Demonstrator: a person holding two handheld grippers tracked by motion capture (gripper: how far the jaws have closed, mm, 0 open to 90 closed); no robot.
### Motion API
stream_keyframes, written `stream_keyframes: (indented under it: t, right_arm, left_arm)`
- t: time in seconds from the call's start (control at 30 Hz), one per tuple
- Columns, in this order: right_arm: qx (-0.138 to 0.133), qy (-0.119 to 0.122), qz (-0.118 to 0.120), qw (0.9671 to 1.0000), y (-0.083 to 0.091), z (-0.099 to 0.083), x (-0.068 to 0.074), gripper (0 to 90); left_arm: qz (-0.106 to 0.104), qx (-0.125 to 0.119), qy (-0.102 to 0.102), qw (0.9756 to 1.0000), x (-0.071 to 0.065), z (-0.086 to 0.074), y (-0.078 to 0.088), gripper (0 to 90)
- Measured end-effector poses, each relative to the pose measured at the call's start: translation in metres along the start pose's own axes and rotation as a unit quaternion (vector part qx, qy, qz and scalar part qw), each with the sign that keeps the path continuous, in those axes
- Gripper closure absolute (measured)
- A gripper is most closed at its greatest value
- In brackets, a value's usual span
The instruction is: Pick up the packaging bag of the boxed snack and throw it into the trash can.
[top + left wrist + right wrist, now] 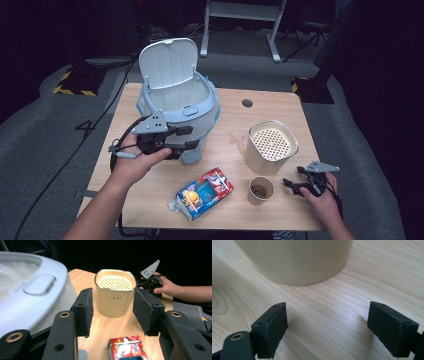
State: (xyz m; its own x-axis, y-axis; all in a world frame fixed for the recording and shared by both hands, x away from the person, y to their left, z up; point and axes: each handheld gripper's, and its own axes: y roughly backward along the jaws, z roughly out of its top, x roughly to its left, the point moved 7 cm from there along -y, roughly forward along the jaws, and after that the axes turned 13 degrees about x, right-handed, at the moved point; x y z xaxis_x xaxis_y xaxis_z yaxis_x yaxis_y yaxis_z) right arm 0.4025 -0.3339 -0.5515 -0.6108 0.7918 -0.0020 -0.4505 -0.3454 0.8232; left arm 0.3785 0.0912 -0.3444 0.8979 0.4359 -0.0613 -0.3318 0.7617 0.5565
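table (150,195): pale wood grain, matt | bin (177,107): smooth plastic | carton (204,193): glossy

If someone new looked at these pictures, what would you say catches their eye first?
Probably the big white bin with its lid flipped up, at the table's far left, with the left gripper right in front of it, jaws open. Next, the cream perforated canister at centre right and the bright carton lying near the front edge.

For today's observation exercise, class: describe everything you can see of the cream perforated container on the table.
The cream, rounded-square container with a shiny metal rim stands upright on the light wooden table, right of the white machine. Its sunken top is a plate perforated with rows of small holes; the smooth walls look like plastic. A paper cup stands just in front. Nothing grips it.
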Motion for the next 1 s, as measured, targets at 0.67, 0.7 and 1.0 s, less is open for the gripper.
stream_keyframes:
  t: [0.67, 0.7, 1.0]
  right_arm:
    - [0.000, 0.002, 0.002, 1.0000, 0.000, 0.000, 0.000, 16.2]
    - [0.000, 0.001, 0.002, 1.0000, 0.000, 0.000, 0.000, 16.2]
    - [0.000, 0.001, 0.002, 1.0000, 0.000, 0.000, 0.000, 16.2]
  left_arm:
    - [-0.044, 0.064, 0.069, 0.9946, -0.002, -0.081, -0.062, 53.0]
    - [-0.046, 0.063, 0.073, 0.9943, -0.002, -0.084, -0.066, 53.2]
    - [-0.068, 0.084, 0.096, 0.9894, -0.003, -0.109, -0.091, 55.8]
